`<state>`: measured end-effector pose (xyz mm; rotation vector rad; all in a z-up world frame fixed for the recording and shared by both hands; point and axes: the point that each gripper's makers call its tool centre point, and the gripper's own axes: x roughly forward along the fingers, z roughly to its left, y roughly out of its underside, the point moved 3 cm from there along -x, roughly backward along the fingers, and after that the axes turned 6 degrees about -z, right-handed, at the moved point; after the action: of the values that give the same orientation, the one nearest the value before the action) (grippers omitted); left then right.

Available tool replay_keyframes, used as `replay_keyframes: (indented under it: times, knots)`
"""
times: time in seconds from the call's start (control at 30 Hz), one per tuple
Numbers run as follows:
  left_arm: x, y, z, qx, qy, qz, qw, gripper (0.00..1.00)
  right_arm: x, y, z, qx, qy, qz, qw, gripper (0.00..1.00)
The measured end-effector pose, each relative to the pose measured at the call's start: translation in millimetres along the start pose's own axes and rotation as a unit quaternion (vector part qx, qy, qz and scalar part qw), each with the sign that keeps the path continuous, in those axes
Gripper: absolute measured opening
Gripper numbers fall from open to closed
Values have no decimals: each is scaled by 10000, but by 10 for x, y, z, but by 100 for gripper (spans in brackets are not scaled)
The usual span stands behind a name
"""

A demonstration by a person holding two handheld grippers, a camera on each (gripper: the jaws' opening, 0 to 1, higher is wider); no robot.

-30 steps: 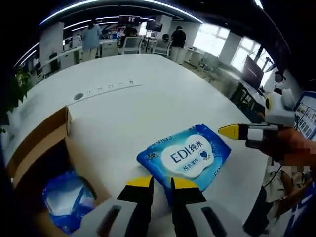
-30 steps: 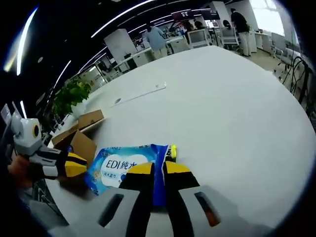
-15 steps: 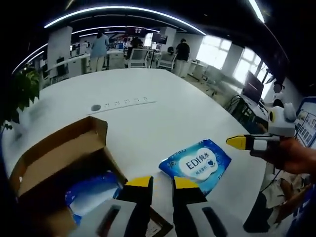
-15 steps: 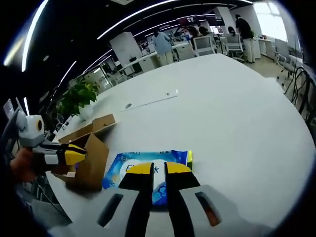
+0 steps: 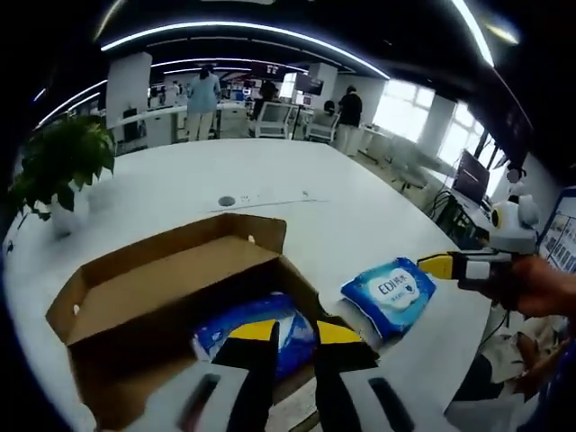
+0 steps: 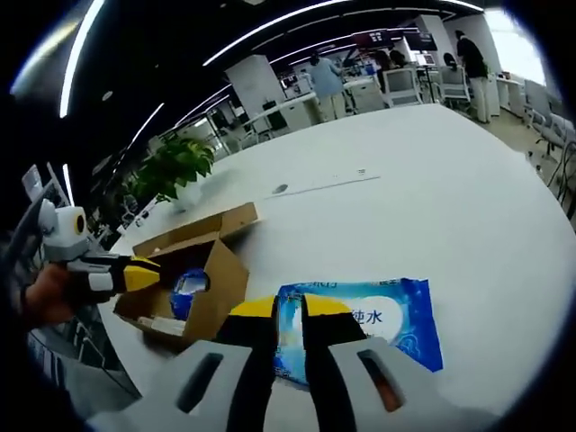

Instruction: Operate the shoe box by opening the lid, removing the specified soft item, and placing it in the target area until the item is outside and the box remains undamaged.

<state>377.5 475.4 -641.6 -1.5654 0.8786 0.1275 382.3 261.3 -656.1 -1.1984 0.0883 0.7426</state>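
An open brown cardboard box [image 5: 162, 261] stands on the white table, with a blue soft pack [image 5: 256, 322] lying inside it. My left gripper [image 5: 294, 331] hovers over the box's near right corner, jaws close together with nothing between them. A blue wet-wipe pack [image 5: 389, 292] lies flat on the table just right of the box. My right gripper [image 5: 438, 265] sits by that pack's right edge. In the right gripper view, my right gripper [image 6: 289, 309] is shut above the wipe pack [image 6: 378, 315]. The box [image 6: 220, 279] is to its left, with the left gripper [image 6: 139, 273] over it.
A potted plant [image 5: 58, 162] stands on the table [image 5: 297, 207] behind the box, also visible as the plant [image 6: 171, 166]. A thin cable strip [image 5: 265, 195] lies across the table farther back. Desks, chairs and people fill the room beyond. The table edge curves close on the right.
Both views have drawn back and swung toward the box, which now shows whole. The wipe pack still lies on the table. Both grippers' jaws look the same as before.
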Motion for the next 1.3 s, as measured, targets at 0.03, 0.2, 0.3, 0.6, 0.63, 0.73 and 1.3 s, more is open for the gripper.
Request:
replay_keyframes:
  times: [0.03, 0.2, 0.3, 0.6, 0.63, 0.73, 1.3]
  knots:
    - [-33, 6, 48, -10, -22, -13, 10000, 15, 14, 0, 29, -14, -24, 1, 10000, 10]
    - [-267, 73, 328, -68, -109, -58, 9999, 18, 166, 39, 429, -242, -474, 121, 9985, 16]
    - [-397, 126, 467, -44, -121, -47, 9999, 22, 229, 66, 659, -410, -749, 173, 9962, 23]
    - [-797, 229, 815, 35, -201, -157, 9997, 33, 293, 212, 1054, -767, -1215, 421, 9887, 35]
    - [-826, 246, 845, 45, -217, -160, 9996, 34, 301, 245, 1094, -810, -1269, 479, 9874, 36]
    - [-929, 307, 969, -8, -283, -177, 9994, 36, 311, 322, 1176, -970, -1339, 620, 9843, 37]
    - [-1139, 535, 1191, -112, -364, -106, 9992, 38, 377, 501, 1446, -1214, -1550, 858, 9767, 39]
